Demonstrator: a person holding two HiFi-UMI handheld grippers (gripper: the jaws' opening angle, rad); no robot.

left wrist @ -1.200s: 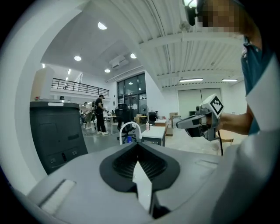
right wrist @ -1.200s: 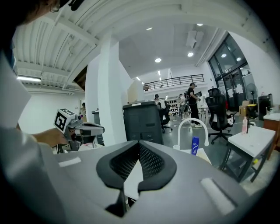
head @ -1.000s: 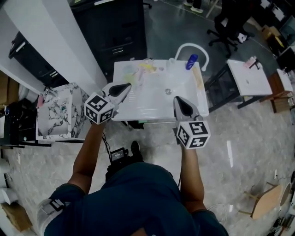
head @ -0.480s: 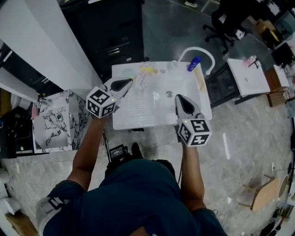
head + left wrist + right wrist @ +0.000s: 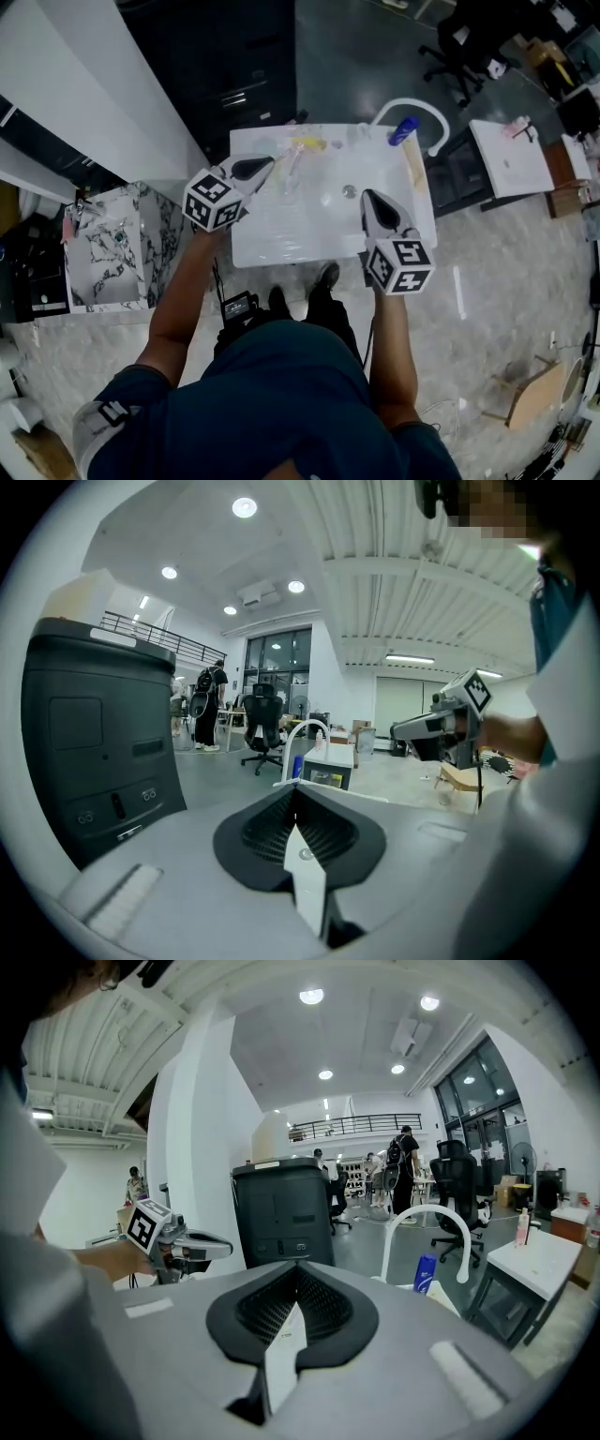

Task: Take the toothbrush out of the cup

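Toothbrush (image 5: 290,157) sits just beyond your left tongs (image 5: 268,162), pressed together and empty like the right tongs (image 5: 368,195), both poised over the surface (image 5: 281,234) for the reach.

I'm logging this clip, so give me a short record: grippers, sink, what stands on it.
left gripper: shut, empty, over the sink's left part
right gripper: shut, empty, over the sink's right half
sink: white, drain near its middle
faucet: white arch at the far edge
bottle: blue, beside the faucet
toothbrush: too blurred to tell
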